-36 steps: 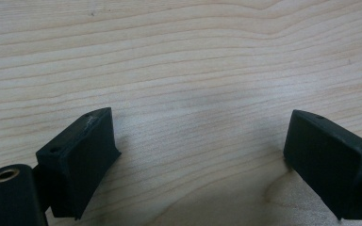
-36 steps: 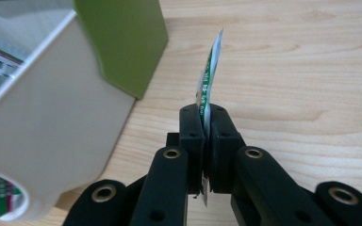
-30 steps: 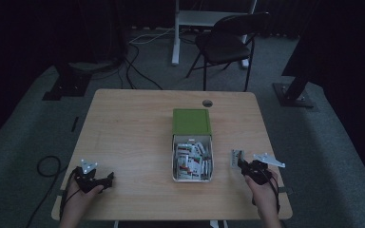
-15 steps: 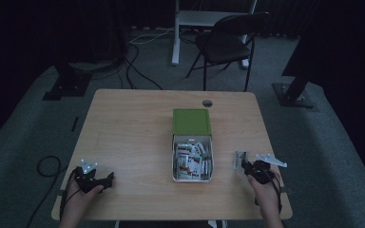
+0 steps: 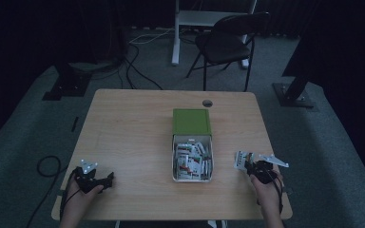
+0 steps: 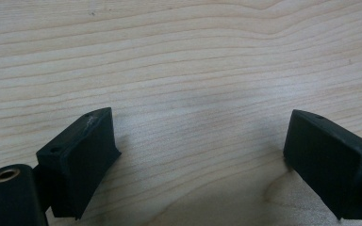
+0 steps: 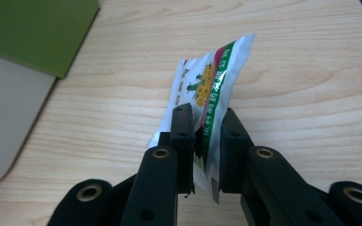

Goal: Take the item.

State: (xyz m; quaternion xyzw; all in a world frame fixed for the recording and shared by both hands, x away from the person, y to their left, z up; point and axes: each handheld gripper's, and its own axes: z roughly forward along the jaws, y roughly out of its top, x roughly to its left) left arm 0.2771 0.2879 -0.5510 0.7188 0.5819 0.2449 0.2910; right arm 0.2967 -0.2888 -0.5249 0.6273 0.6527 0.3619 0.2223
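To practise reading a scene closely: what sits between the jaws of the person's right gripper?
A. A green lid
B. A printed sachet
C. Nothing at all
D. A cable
B: in the right gripper view, the right gripper has a white sachet with green and red print between its jaws, above the table.

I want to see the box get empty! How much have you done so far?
Just starting. The box is open, its green lid flipped back. The right tool has one packet between its jaws, which have just been opening, beside the box. The left tool waits open over the table. Lots of packets remain inside.
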